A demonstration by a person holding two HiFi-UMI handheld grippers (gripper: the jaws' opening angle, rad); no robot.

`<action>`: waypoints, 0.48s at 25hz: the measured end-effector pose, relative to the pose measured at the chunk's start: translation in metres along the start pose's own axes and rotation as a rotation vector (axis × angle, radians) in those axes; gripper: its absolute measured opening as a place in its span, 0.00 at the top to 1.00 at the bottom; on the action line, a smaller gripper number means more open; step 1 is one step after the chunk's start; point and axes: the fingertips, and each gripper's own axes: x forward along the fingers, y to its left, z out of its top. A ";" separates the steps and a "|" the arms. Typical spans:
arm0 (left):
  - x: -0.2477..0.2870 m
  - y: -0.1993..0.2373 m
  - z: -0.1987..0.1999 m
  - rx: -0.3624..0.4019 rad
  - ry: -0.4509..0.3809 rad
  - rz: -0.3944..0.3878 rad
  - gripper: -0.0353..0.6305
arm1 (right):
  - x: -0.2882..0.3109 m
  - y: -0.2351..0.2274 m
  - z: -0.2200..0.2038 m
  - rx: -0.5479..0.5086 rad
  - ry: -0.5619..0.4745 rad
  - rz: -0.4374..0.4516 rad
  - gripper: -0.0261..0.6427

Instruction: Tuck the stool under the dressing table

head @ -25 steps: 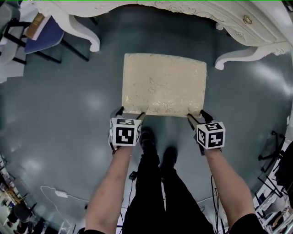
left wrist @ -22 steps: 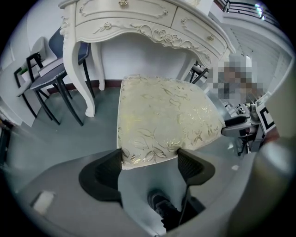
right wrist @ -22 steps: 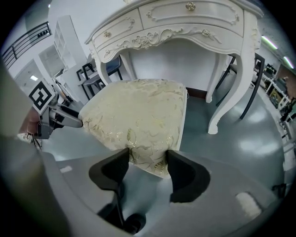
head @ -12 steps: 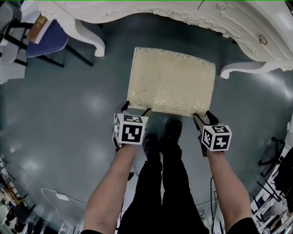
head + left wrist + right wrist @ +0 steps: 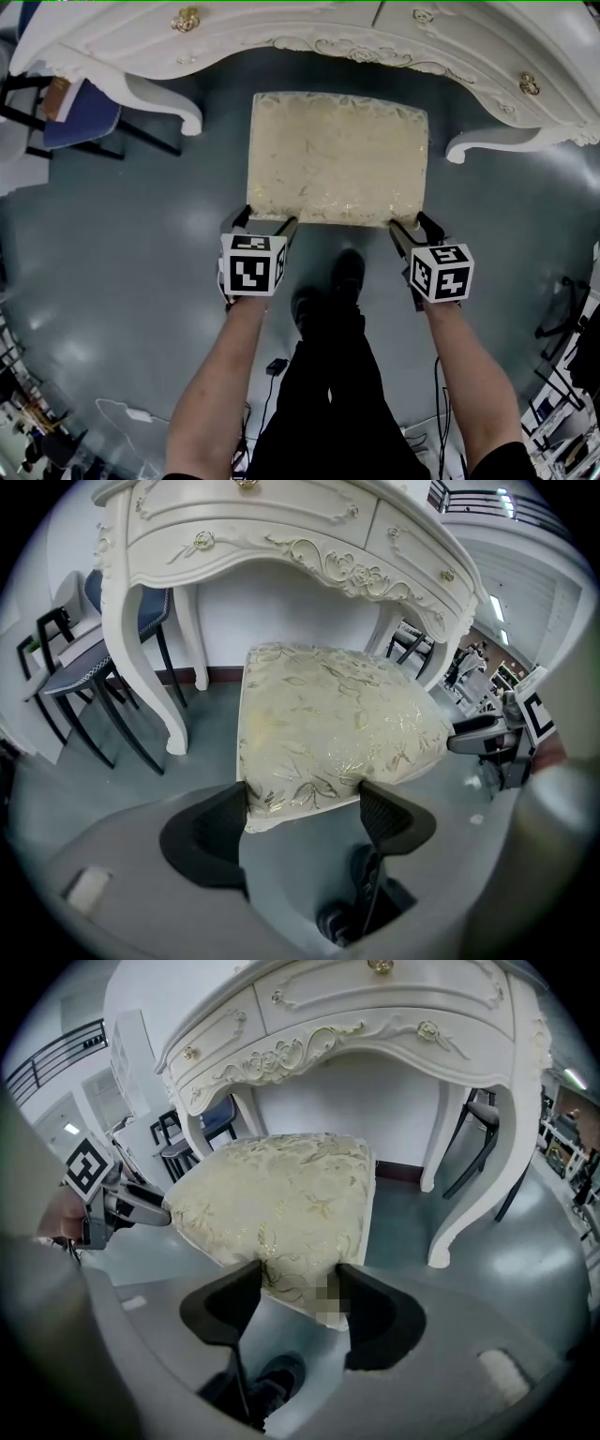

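The stool has a cream cushion with a gold leaf pattern and stands on the grey floor, its far edge just under the front of the white carved dressing table. My left gripper is shut on the cushion's near left corner, a black pad on each side of it. At the near right corner my right gripper grips the same way. In the left gripper view the stool lies below the table's drawers. From the right gripper view, the stool sits between the table's legs.
The table's curved legs flank the stool on either side. A blue-seated chair stands behind the left leg, a dark chair behind the right. The person's feet are just behind the stool; a cable lies on the floor.
Both grippers and the stool have moved forward toward the dressing table. The stool's far edge now reaches the table's front edge, and the person's feet have stepped after it.
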 end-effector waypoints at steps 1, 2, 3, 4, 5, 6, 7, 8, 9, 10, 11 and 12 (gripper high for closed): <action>0.002 0.000 0.004 -0.001 0.005 -0.004 0.35 | 0.002 -0.003 0.004 -0.001 0.001 0.001 0.56; 0.005 0.000 0.009 0.000 0.009 -0.009 0.35 | 0.004 -0.006 0.009 0.000 0.001 0.001 0.56; 0.007 0.002 0.015 0.002 0.011 -0.013 0.35 | 0.006 -0.009 0.014 0.000 0.000 0.002 0.56; 0.009 0.004 0.021 0.005 0.012 -0.015 0.35 | 0.009 -0.011 0.020 0.000 -0.002 0.004 0.56; 0.011 0.006 0.027 0.009 0.012 -0.017 0.35 | 0.012 -0.013 0.026 -0.001 -0.005 0.007 0.56; 0.013 0.008 0.033 0.012 0.011 -0.018 0.35 | 0.014 -0.015 0.032 -0.004 -0.009 0.008 0.56; 0.015 0.009 0.038 0.014 0.009 -0.020 0.35 | 0.017 -0.017 0.038 -0.006 -0.015 0.009 0.56; 0.017 0.010 0.044 0.015 0.006 -0.022 0.35 | 0.020 -0.020 0.044 -0.009 -0.020 0.009 0.56; 0.020 0.011 0.049 0.014 0.002 -0.024 0.35 | 0.022 -0.024 0.051 -0.011 -0.025 0.009 0.56; 0.022 0.012 0.055 0.014 -0.001 -0.026 0.35 | 0.025 -0.027 0.057 -0.013 -0.028 0.008 0.56; 0.024 0.013 0.060 0.013 -0.004 -0.026 0.35 | 0.027 -0.029 0.063 -0.016 -0.030 0.007 0.57; 0.026 0.014 0.065 0.013 -0.008 -0.025 0.35 | 0.029 -0.032 0.068 -0.018 -0.032 0.008 0.57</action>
